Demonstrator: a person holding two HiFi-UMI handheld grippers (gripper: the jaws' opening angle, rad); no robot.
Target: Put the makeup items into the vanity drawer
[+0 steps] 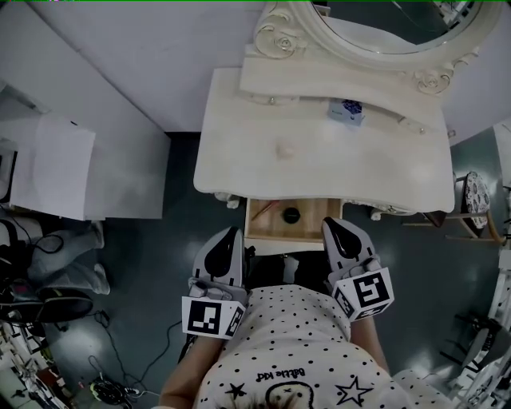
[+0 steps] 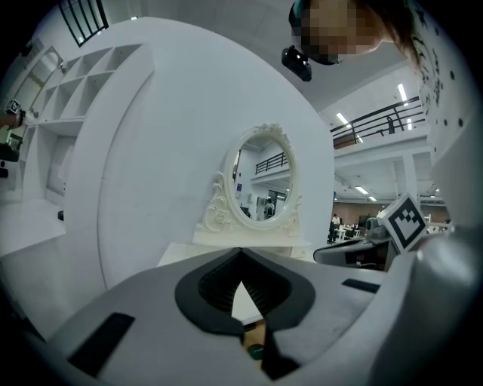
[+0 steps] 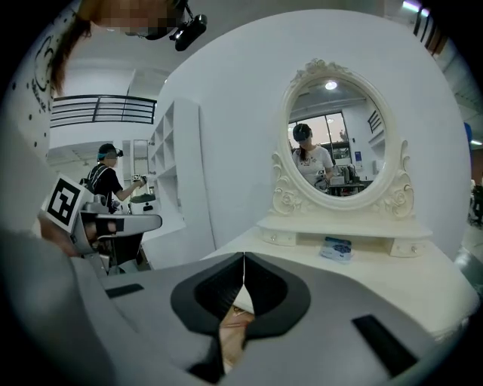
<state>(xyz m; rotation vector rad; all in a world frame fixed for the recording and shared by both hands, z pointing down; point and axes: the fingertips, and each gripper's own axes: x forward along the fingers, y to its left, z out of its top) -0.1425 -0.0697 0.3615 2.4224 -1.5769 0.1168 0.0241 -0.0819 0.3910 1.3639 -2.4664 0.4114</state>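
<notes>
**Head view, looking steeply down.** The cream vanity table [image 1: 319, 160] is shown whole, but its oval mirror [image 1: 383, 24] is cut off by the upper edge. The wooden drawer [image 1: 307, 230] is pulled out below the table's front edge, and its rear part is hidden under the tabletop. The hands that hold the grippers are concealed behind the marker cubes and the person's spotted shirt [image 1: 295, 343].

The left gripper [image 1: 231, 233] and the right gripper [image 1: 332, 225] are held side by side, one near each front corner of the drawer. Both are pointed toward the table and tilted slightly downward.

**Gripper views.** In each view the jaw tips are seen pressed together with nothing gripped. Only a narrow wedge is left behind the tips, through which drawer wood is glimpsed.

**Items.** A blue-and-white packet [image 1: 346, 110] lies on the tabletop just in front of the raised shelf, well apart from both grippers. Its long side runs roughly along the shelf. Inside the drawer a round black container [image 1: 291, 214] lies flat. A thin stick-like item [image 1: 267, 209] is laid slantwise beside it and is too small to be identified.
</notes>
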